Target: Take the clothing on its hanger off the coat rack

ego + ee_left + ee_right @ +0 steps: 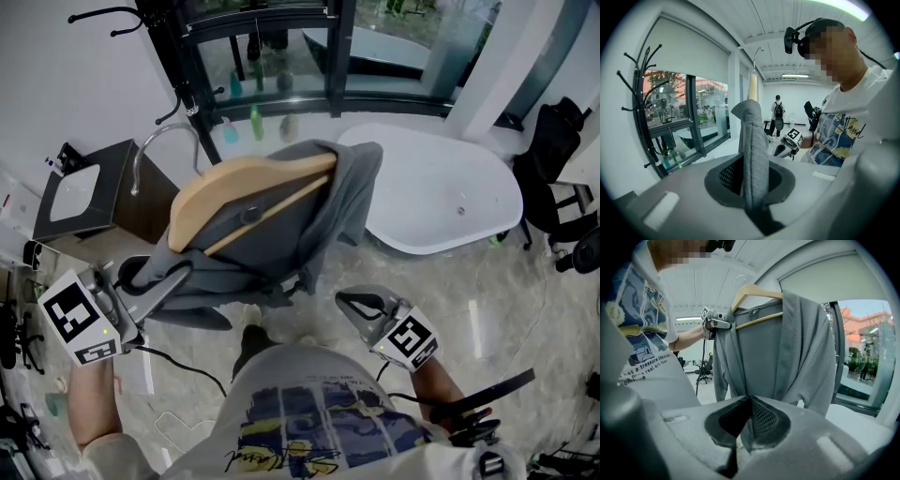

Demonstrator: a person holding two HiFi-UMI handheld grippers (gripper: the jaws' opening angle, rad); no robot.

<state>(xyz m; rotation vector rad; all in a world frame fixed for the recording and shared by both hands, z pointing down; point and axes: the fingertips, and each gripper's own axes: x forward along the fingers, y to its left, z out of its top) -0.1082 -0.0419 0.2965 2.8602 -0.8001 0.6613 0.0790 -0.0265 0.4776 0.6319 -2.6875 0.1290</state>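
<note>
while the left gripper [150, 281] is clenching a fold of the grey top [352, 202], the cloth is standing up out of its jaws as a narrow ridge in the left gripper view, pinched flat between the pads. the right gripper [345, 302] is also sitting clenched, tips meeting with nothing between them. it is hovering farther from the rack [175, 80] than the left gripper is, and the top is hanging in front of it, apart from its jaws.

the top is draping over a wooden hanger [246, 183], with one sleeve trailing down on the side away from the rack. the hanger's thin metal hook [754, 61] is sticking up into open air, well apart from the rack's curved black arms, so hanger and top are hanging clear of the rack. the left gripper's bite on the cloth near the hanger's end is the only hold showing.

just beside the rack's pole, on the wall side, a dark cabinet [141, 202] with a white sink is standing. small bottles [255, 122] are lining the window sill close to the rack. a white tub [441, 197] is lying along the window, beyond the top as seen from the rack, and a black chair [553, 178] is sitting farther still. in the left gripper view a person with a backpack [778, 112] is standing deep in the room, across the top from the rack.
</note>
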